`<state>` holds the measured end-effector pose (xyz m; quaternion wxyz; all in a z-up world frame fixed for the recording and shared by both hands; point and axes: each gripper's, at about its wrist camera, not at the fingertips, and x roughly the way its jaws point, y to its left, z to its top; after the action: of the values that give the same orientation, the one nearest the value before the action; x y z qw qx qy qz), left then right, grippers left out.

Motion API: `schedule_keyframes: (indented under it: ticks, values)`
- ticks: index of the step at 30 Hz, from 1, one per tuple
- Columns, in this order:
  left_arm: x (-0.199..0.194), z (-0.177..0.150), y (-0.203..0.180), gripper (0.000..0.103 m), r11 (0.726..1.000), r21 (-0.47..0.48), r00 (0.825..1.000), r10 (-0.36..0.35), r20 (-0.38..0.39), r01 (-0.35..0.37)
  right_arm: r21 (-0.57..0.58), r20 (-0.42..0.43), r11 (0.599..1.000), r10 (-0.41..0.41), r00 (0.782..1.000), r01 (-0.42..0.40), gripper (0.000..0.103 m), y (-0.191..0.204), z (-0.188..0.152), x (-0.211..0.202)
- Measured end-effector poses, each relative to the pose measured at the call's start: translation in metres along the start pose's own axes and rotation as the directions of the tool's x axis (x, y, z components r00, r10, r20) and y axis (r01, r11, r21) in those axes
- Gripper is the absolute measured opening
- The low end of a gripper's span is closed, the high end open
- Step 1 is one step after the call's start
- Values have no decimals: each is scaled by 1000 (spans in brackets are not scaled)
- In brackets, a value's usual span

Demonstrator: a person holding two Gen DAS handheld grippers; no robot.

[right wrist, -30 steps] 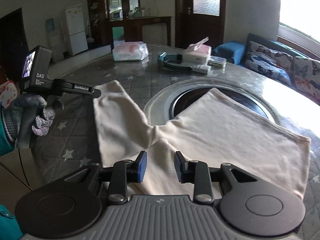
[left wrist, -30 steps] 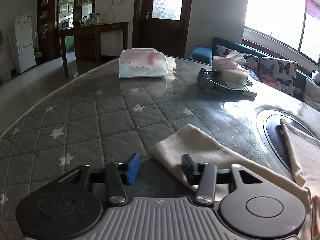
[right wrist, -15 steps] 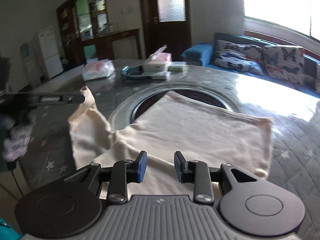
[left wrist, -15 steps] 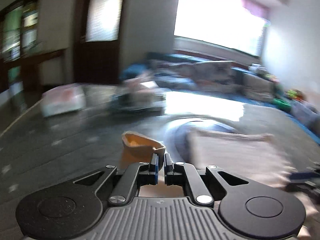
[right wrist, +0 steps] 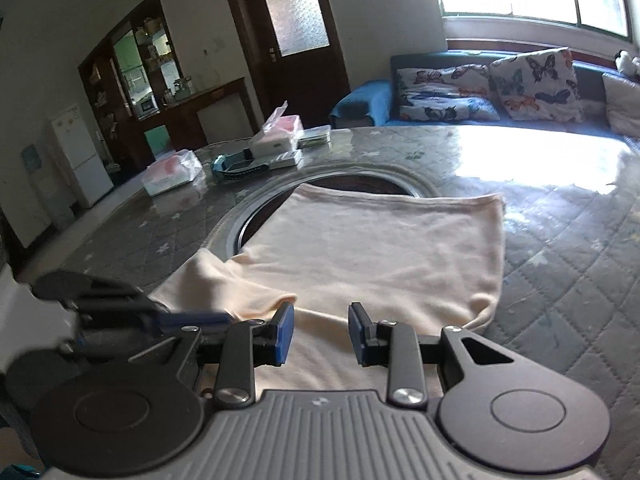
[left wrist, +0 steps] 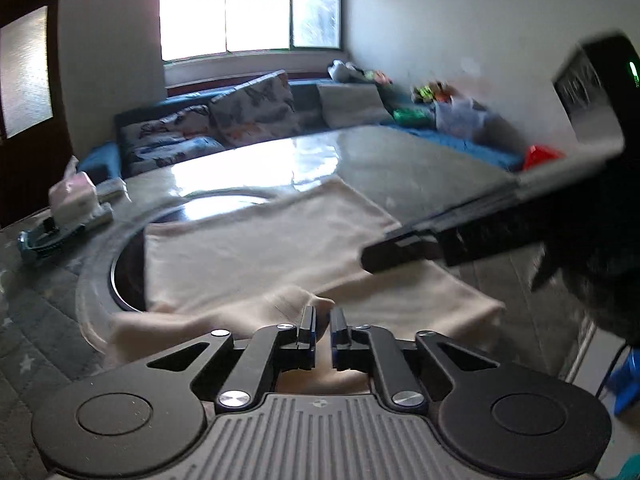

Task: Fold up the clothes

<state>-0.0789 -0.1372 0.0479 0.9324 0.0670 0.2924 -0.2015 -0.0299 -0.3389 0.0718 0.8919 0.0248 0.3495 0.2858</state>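
A cream garment (right wrist: 372,252) lies spread on the round quilted table, partly over the dark round inset (right wrist: 348,184). It also shows in the left wrist view (left wrist: 256,248). My left gripper (left wrist: 322,326) is shut on the garment's sleeve, which bunches just ahead of the fingertips and lies folded over the body. In the right wrist view the left gripper (right wrist: 188,320) sits at the lower left. My right gripper (right wrist: 320,334) is open and empty, just above the garment's near edge. It crosses the left wrist view (left wrist: 480,236) at the right.
Tissue packs (right wrist: 172,170), a tissue box (right wrist: 276,136) and a teal object (right wrist: 236,166) sit at the table's far left. A sofa with butterfly cushions (right wrist: 500,88) runs behind the table. The table's near edge is close at the right in the left wrist view.
My left gripper shut on the sleeve, lifted it and carried it to the right over the garment's body. My right gripper stayed open and shifted slightly over the near edge.
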Motion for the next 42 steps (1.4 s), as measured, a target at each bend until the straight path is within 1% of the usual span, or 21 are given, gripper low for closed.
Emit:
schedule_keyframes:
  ticks: [2,3,5,6,7,9,11,14,16,17,19,20,21,24,30,34,37,39,42]
  values:
    - [-1,-4,3,11,1000,1,1000,4,-8,-4,-8,-11,1000,10,1000,-10,30,5,0,6]
    - [-2,-5,4,14,1000,1,1000,5,-12,-5,-12,-18,1000,15,1000,-15,30,7,1,10]
    - [-3,-9,7,28,1000,2,1000,9,-21,-9,-17,-36,1000,25,999,-25,30,11,1,18]
    - [-4,-11,9,39,1000,2,1000,12,-24,-12,-17,-47,999,28,998,-29,30,13,1,23]
    - [-7,-12,14,45,1000,-7,1000,24,-16,-24,-19,-59,999,32,998,-34,30,15,1,28]
    - [-14,-15,27,49,998,-28,999,53,-7,-53,-23,-81,999,40,996,-42,30,20,0,37]
    - [-19,-19,40,56,994,-65,996,86,-8,-86,-25,-101,998,53,993,-56,30,25,-2,46]
    - [-24,-25,57,60,985,-113,991,132,-17,-133,-31,-126,998,58,990,-62,30,31,-4,58]
    - [-28,-30,68,71,976,-142,986,163,-24,-165,-37,-132,998,54,990,-59,31,34,-5,61]
    - [-29,-33,73,72,972,-154,984,175,-24,-176,-40,-135,998,52,990,-58,30,35,-5,62]
    - [-30,-37,81,75,965,-176,980,195,-29,-197,-45,-141,997,48,989,-55,24,39,-5,65]
    - [-32,-39,85,77,962,-182,979,202,-33,-204,-48,-144,997,46,989,-53,12,40,-6,66]
    - [-33,-41,86,78,960,-184,977,210,-36,-213,-55,-134,997,41,990,-49,8,41,-4,64]
    - [-30,-46,87,78,956,-175,972,231,-43,-235,-80,-93,996,27,995,-34,5,43,5,52]
    - [-27,-55,92,78,947,-183,965,257,-59,-264,-129,4,992,1,1000,-1,5,48,25,23]
    - [-26,-59,91,78,947,-164,961,271,-60,-277,-160,67,987,-11,998,22,4,52,38,4]
    - [-23,-59,86,77,947,-131,956,287,-60,-293,-173,105,984,-21,994,39,4,53,44,-8]
    - [-22,-59,83,77,946,-111,952,300,-61,-305,-177,122,983,-35,992,56,4,52,45,-16]
    - [-22,-60,83,77,946,-100,951,303,-58,-308,-174,140,980,-70,988,94,4,47,42,-29]
